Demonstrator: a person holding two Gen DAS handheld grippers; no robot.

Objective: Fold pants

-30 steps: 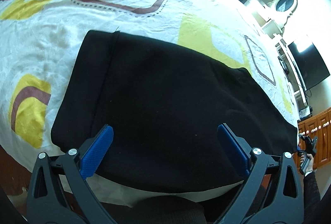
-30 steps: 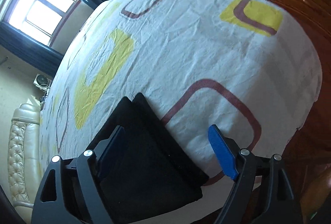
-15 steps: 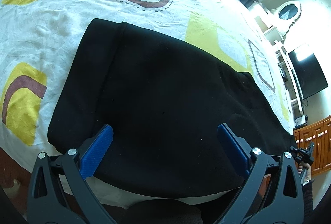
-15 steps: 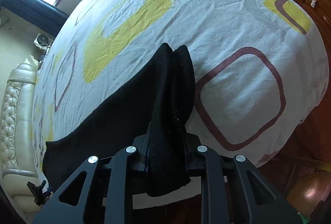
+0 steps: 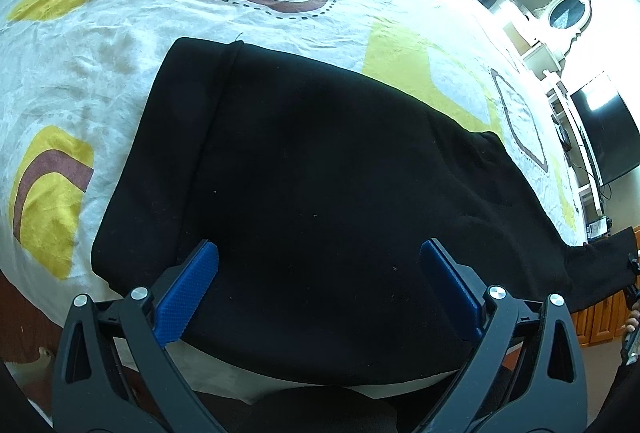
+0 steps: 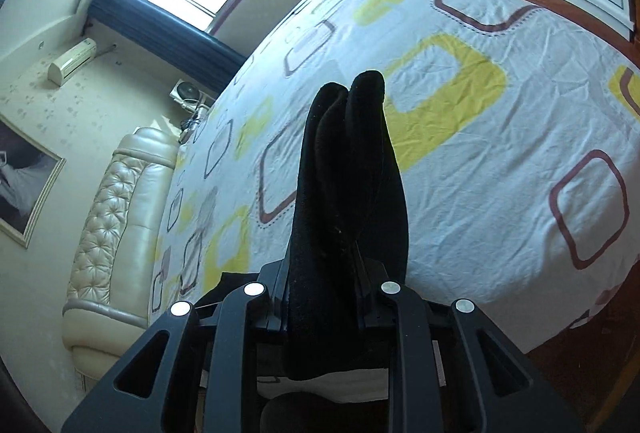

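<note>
Right wrist view: right gripper (image 6: 326, 269) has just clamped on the black pants' (image 6: 348, 193) end, fabric hiding its pads. Left gripper (image 5: 320, 273) hangs wide above pants on the bedsheet (image 5: 80, 73); near edge cut off.

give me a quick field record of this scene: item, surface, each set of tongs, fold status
item: black pants
surface: patterned bedsheet
left tongs: open, hovering over the pants near the bed's edge, gripping nothing
right tongs: shut on the end of the pants, raised off the bed
fold status: not yet folded over; the rest lies flat
</note>
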